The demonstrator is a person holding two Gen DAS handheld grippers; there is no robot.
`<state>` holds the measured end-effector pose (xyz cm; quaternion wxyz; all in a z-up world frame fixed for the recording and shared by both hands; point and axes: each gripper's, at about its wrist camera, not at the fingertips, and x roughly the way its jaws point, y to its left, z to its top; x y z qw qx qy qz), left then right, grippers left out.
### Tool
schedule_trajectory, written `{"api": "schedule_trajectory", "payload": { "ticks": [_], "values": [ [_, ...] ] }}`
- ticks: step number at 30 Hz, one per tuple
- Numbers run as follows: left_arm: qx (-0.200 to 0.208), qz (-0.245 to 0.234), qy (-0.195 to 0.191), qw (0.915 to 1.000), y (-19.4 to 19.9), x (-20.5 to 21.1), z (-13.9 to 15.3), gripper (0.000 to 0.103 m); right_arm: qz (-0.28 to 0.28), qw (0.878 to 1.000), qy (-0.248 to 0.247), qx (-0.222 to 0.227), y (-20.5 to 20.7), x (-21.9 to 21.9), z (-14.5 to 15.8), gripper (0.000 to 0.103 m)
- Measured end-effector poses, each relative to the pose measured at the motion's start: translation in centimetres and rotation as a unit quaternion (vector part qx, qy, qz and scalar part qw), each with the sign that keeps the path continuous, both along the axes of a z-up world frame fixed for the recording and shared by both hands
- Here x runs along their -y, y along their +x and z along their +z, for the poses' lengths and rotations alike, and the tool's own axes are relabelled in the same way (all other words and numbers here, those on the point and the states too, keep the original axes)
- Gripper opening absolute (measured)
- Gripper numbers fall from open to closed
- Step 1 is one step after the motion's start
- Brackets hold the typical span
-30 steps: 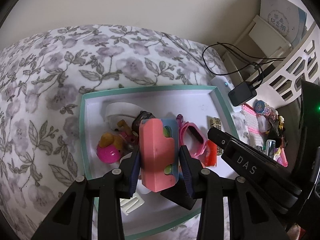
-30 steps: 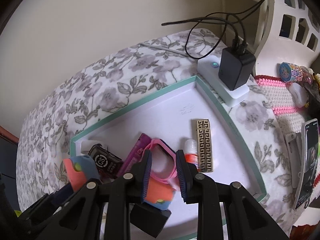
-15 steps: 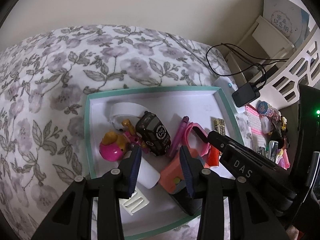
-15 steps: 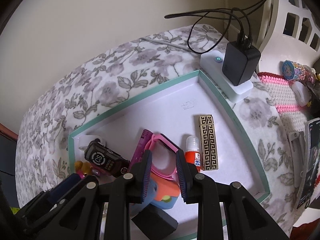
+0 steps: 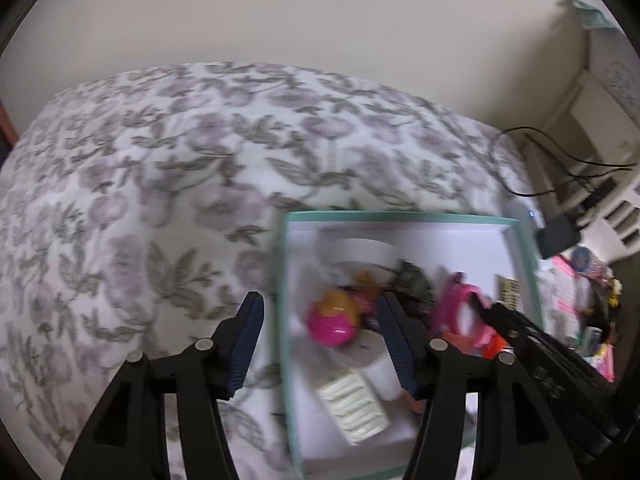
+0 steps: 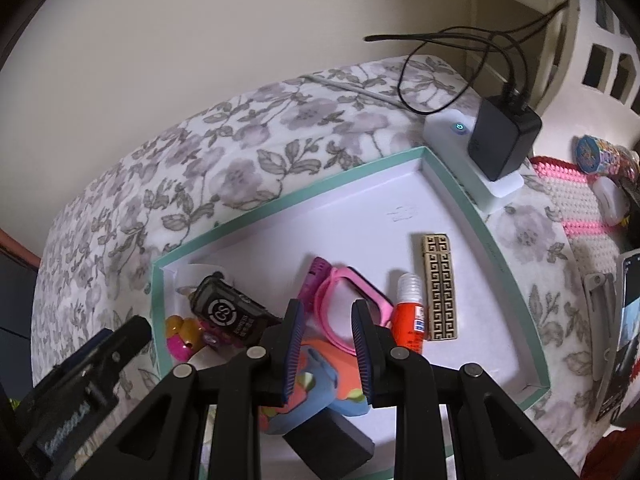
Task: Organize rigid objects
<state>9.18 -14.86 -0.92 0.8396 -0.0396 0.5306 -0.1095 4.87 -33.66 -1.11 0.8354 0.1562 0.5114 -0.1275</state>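
A teal-rimmed white tray (image 6: pixel 472 208) lies on the floral bed; it also shows in the left wrist view (image 5: pixel 404 217). It holds a coral and blue toy (image 6: pixel 316 380), pink glasses (image 6: pixel 348 304), a black tin (image 6: pixel 228 312), a glue stick (image 6: pixel 408 320), a gold patterned lighter (image 6: pixel 440 292) and a pink and yellow toy (image 5: pixel 336 316). My left gripper (image 5: pixel 320 344) is open and empty over the tray's left rim. My right gripper (image 6: pixel 326 352) is open and empty above the coral toy.
A white power strip with a black charger (image 6: pixel 504 144) and cables sits at the tray's far right corner. A pink crocheted mat (image 6: pixel 580 200) with small items and a phone (image 6: pixel 628 320) lie to the right. The floral bedcover (image 5: pixel 160 200) spreads left.
My left gripper let go of the coral and blue toy, which now lies in the tray. It opened wide and swung left over the tray's rim. The right gripper barely moved.
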Motion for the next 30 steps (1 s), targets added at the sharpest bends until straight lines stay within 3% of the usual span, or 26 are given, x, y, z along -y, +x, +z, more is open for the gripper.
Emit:
{"api": "schedule_trajectory", "payload": {
  "ticks": [4, 6, 9, 11, 15, 16, 20, 23, 30],
  "values": [
    [-0.004, 0.03, 0.029, 0.9991, 0.7, -1.5, -0.6, 0.067, 0.014, 1.0, -0.007, 0.001, 0.3, -1.0, 0.1, 0.027],
    [-0.006, 0.042, 0.039, 0.9984, 0.9, -2.1, -0.8, 0.084, 0.022, 1.0, -0.01, 0.0, 0.5, -1.6, 0.1, 0.027],
    [-0.005, 0.059, 0.05, 0.997, 1.2, -2.9, -1.0, 0.084, 0.028, 0.999, -0.015, -0.003, 0.6, -2.3, 0.0, 0.032],
    [-0.005, 0.066, 0.057, 0.9962, 1.3, -3.2, -1.2, 0.085, 0.032, 0.999, -0.019, -0.006, 0.8, -2.7, -0.1, 0.044],
    [-0.005, 0.067, 0.068, 0.9954, 1.5, -3.3, -1.7, 0.086, 0.045, 0.999, -0.025, -0.008, 1.0, -3.6, -0.2, 0.055],
    [-0.004, 0.067, 0.071, 0.9952, 1.6, -3.4, -1.8, 0.086, 0.047, 0.998, -0.027, -0.008, 1.0, -3.8, -0.2, 0.063],
    [-0.003, 0.073, 0.074, 0.9946, 1.8, -3.9, -2.0, 0.087, 0.059, 0.998, -0.032, -0.006, 1.1, -4.6, -0.2, 0.069],
    [0.0, 0.08, 0.079, 0.9937, 2.0, -4.4, -2.0, 0.099, 0.064, 0.997, -0.04, -0.004, 1.2, -5.0, -0.2, 0.075],
    [0.002, 0.099, 0.062, 0.9932, 2.2, -5.7, -2.1, 0.099, 0.063, 0.996, -0.056, 0.001, 1.2, -5.3, 0.0, 0.092]
  ]
}}
